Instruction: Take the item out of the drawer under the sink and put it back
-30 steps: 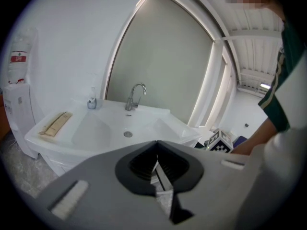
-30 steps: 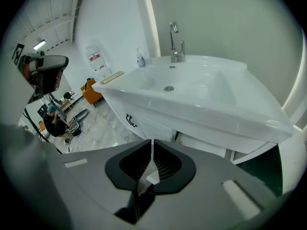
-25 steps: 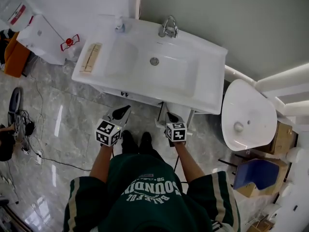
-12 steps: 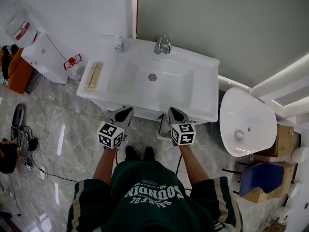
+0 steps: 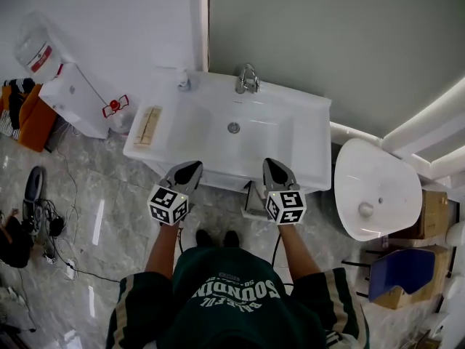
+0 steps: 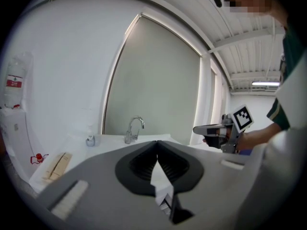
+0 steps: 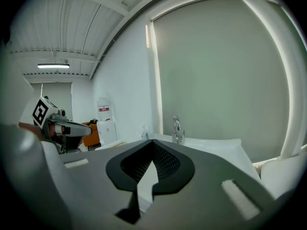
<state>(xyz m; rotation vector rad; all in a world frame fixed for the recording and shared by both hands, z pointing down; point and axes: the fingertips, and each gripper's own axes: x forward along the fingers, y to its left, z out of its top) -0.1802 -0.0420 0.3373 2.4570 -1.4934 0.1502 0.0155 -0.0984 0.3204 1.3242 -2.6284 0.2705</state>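
Note:
The white sink cabinet (image 5: pixel 312 133) stands against the wall, with a chrome tap (image 5: pixel 247 78) at the back of its basin. The counter hides its front from above, so no drawer and no item shows. My left gripper (image 5: pixel 190 167) is held level at the counter's front edge, shut and empty; in the left gripper view (image 6: pixel 157 143) its tips meet. My right gripper (image 5: pixel 271 164) hangs beside it at the same edge, also shut with nothing in it (image 7: pixel 152 142). Each gripper view shows the other gripper off to the side.
A flat tan box (image 5: pixel 147 126) and a small bottle (image 5: pixel 184 83) lie on the counter's left. A white toilet (image 5: pixel 374 187) stands to the right, with a blue seat and boxes (image 5: pixel 396 271) past it. A white appliance (image 5: pixel 73 97) and floor cables (image 5: pixel 43 224) are at the left.
Both grippers have risen from in front of the cabinet up to the counter's front edge, the right one further. Both stay shut and empty.

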